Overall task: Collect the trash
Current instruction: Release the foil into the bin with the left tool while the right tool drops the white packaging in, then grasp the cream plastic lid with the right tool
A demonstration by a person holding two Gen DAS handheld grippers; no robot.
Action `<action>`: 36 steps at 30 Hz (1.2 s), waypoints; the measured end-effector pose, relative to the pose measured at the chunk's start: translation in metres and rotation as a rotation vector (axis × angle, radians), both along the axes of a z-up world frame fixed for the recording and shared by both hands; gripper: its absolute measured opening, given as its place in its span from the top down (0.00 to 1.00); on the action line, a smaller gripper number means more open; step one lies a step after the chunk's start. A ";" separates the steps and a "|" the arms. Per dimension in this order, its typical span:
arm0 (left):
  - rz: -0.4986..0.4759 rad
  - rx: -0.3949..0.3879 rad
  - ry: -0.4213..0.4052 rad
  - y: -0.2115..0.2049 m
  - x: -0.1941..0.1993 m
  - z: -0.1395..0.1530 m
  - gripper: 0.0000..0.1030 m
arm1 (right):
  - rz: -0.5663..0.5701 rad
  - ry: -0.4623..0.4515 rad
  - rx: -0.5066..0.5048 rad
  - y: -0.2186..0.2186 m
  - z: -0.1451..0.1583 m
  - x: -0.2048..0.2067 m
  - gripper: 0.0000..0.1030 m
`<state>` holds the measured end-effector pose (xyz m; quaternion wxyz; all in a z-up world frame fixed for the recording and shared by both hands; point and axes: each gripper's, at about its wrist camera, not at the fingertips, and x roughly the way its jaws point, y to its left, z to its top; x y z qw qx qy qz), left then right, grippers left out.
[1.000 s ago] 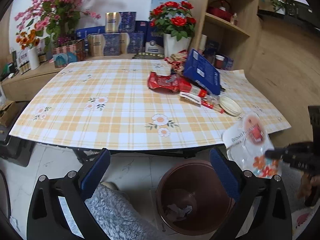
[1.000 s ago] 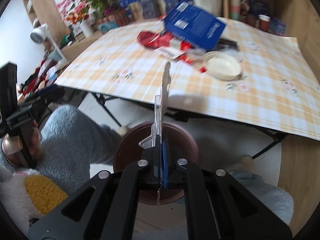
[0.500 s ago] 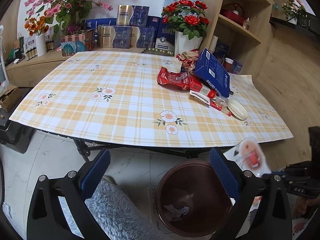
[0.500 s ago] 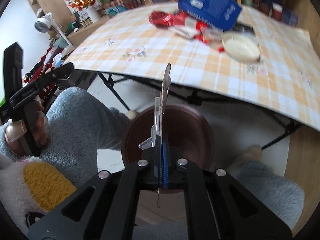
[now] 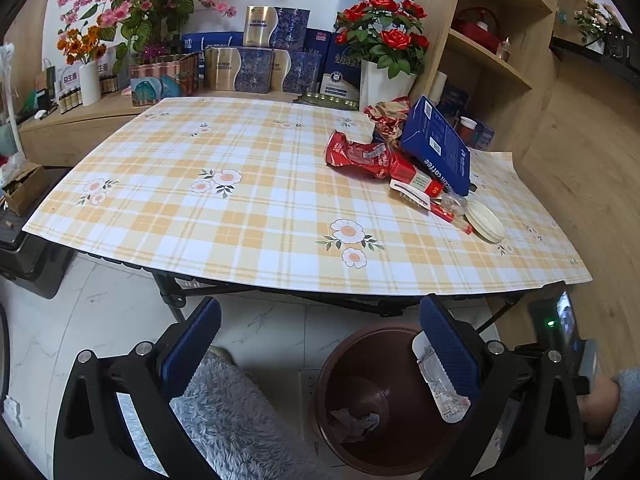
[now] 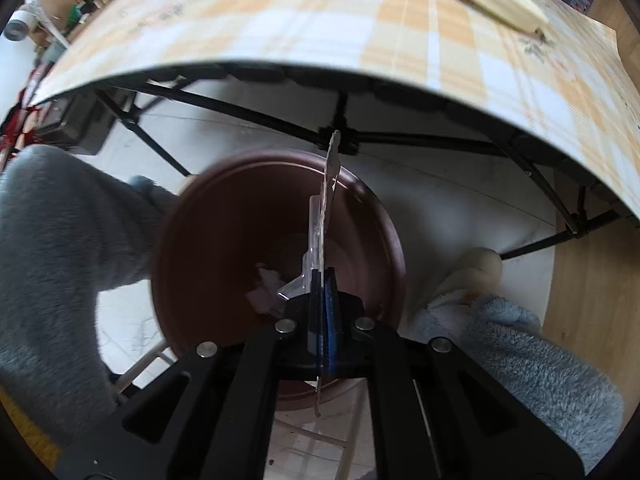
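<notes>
My right gripper (image 6: pixel 323 276) points steeply down, shut on a flat clear plastic package (image 6: pixel 330 172) seen edge-on. The package hangs in the mouth of the brown bin (image 6: pixel 224 240) on the floor below the table's front edge. In the left wrist view the same package (image 5: pixel 434 376) shows inside the bin (image 5: pixel 352 452), partly behind my left finger. A crumpled scrap (image 5: pixel 354 420) lies at the bin's bottom. My left gripper (image 5: pixel 320 344) is open and holds nothing. On the table lie a crushed red can (image 5: pixel 360 156), a blue coffee box (image 5: pixel 436 148) and a white lid (image 5: pixel 486 220).
The plaid-covered table (image 5: pixel 240 208) stands on black folding legs (image 6: pixel 420 140) right behind the bin. A person's fluffy grey legs (image 6: pixel 60 260) flank the bin on both sides. Flower pots and boxes line the back; a wooden shelf (image 5: pixel 492 60) rises at the right.
My right gripper has dropped from table-edge height down to the bin's mouth, still shut on the package. The left gripper has stayed almost in place, open.
</notes>
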<state>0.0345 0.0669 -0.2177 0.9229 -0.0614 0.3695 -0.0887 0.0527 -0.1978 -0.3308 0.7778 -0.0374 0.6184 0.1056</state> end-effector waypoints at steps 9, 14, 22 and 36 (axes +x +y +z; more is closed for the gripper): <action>0.002 0.007 0.001 -0.002 0.002 -0.001 0.06 | -0.029 -0.125 0.129 -0.014 0.027 -0.006 0.29; 0.008 0.015 -0.001 -0.003 0.002 -0.001 0.06 | -0.072 -0.268 0.262 -0.031 0.062 -0.020 0.06; 0.011 0.065 -0.009 -0.009 -0.002 0.000 0.06 | -0.109 -0.421 0.275 -0.044 0.101 -0.032 0.05; -0.081 0.043 0.013 -0.017 0.003 0.003 0.06 | -0.177 -0.537 0.180 -0.075 0.117 -0.028 0.05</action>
